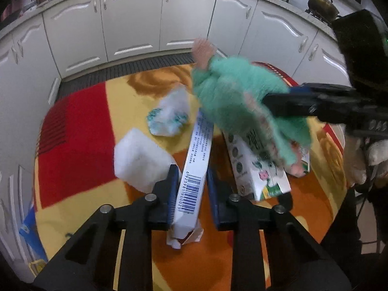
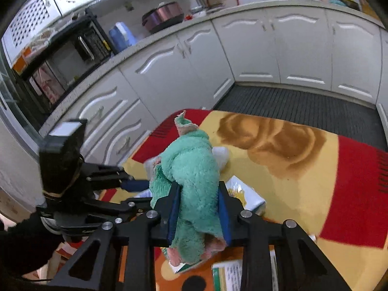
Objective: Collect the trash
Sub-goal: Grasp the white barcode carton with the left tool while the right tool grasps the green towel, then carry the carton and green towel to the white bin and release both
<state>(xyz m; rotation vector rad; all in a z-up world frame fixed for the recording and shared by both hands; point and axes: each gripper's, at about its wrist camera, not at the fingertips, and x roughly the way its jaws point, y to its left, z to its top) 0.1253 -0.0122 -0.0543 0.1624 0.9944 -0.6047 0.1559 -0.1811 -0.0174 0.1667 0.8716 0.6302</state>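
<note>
My left gripper (image 1: 191, 189) holds a long white box (image 1: 195, 169) with a barcode between its blue pads, above the table. My right gripper (image 2: 197, 208) is shut on a fluffy green cloth (image 2: 194, 169) and holds it in the air; the cloth also shows in the left wrist view (image 1: 232, 97), with the right gripper (image 1: 286, 104) coming in from the right. Under the cloth lies a milk carton (image 1: 257, 169) on its side. A crumpled white tissue with teal marks (image 1: 169, 116) and a white foam block (image 1: 140, 160) lie on the table to the left.
The table is covered by a red, yellow and orange cloth (image 2: 315, 181). White kitchen cabinets (image 1: 133, 24) run behind it, with a dark floor mat (image 2: 303, 104) between. Another carton (image 2: 232, 274) lies at the table's near edge in the right wrist view.
</note>
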